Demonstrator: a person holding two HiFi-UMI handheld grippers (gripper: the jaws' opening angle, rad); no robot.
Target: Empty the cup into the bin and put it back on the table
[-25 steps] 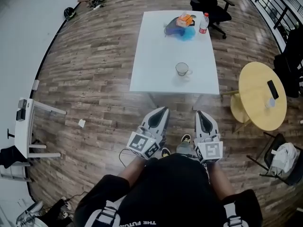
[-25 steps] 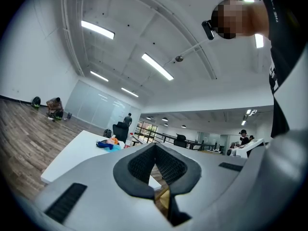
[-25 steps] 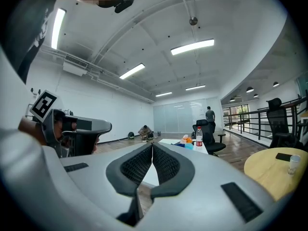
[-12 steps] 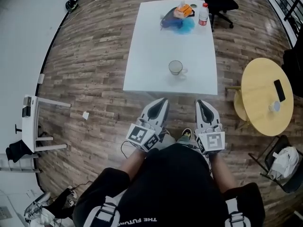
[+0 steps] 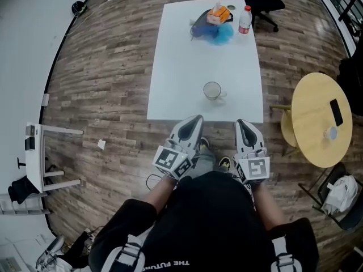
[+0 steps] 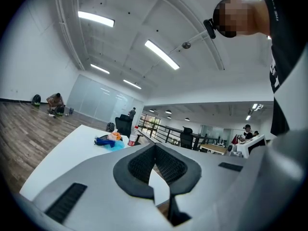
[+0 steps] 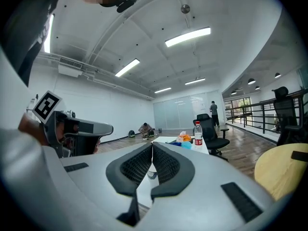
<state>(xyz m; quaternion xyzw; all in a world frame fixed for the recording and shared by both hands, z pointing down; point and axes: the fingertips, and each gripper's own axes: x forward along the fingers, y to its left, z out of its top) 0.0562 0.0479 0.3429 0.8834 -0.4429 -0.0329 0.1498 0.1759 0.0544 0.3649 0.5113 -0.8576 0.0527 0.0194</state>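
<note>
The left tool (image 5: pixel 194 119) and right tool (image 5: pixel 241 123): jaws together, nothing held.
The glass cup (image 5: pixel 212 90) stands upright on the white worktop (image 5: pixel 181 61), near its front edge, ahead of both tools, untouched.

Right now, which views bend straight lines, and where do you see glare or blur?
Head view: the wide lens curves the floor boards; the white table is evenly lit, the cup sharp. Left gripper view: dark corners, a bright ceiling lamp, near foreground blurred. Right gripper view: same dark corners, a long lamp glares.
</note>
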